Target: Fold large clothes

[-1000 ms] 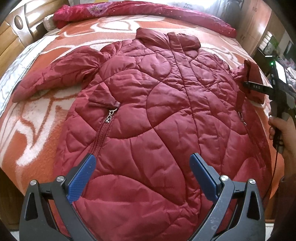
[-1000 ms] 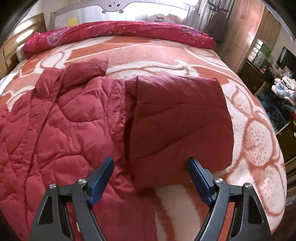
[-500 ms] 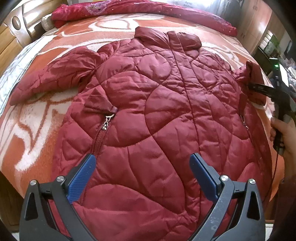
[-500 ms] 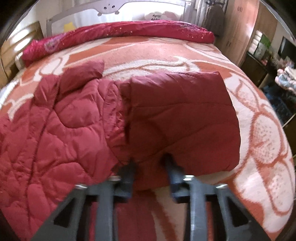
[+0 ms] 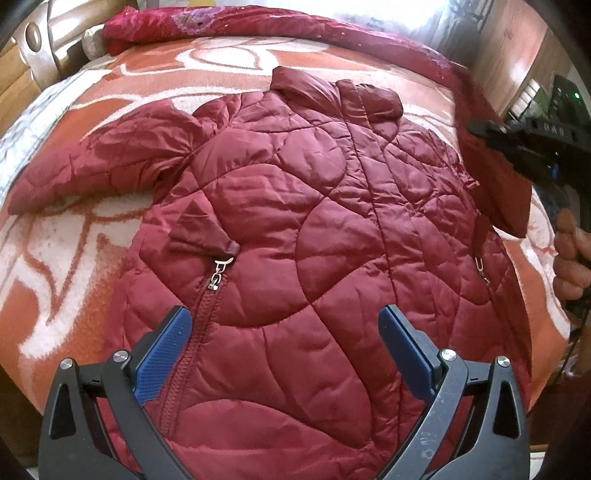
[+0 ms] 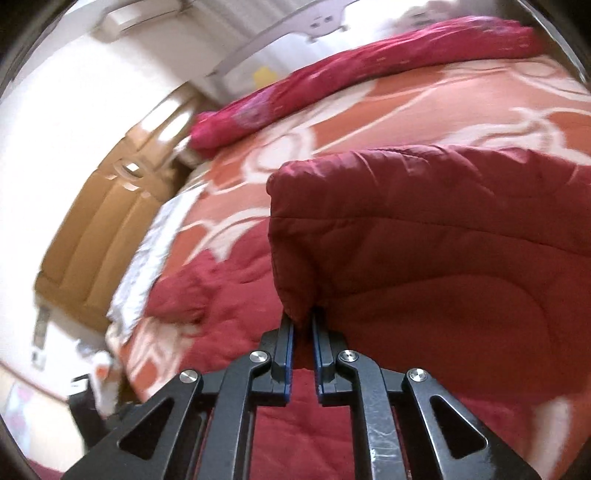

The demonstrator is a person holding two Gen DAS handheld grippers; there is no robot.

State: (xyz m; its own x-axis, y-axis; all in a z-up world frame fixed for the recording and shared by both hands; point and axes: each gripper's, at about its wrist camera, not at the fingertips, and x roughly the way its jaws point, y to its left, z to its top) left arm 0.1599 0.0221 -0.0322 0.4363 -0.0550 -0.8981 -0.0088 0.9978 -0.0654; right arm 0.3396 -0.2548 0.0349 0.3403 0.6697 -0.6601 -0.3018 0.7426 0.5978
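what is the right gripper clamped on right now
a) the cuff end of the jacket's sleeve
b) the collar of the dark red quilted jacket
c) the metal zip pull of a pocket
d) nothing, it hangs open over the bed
a: in the right wrist view the right gripper has its blue-padded jaws pinched on the cuff edge of the dark red quilted jacket's sleeve, lifting it above the orange and white patterned blanket.

Bed's got an orange-and-white patterned blanket (image 5: pixel 229 74) and a wooden headboard (image 6: pixel 107 229). Bright window (image 5: pixel 399 14) behind, wooden wardrobe (image 5: pixel 517 55) off right.
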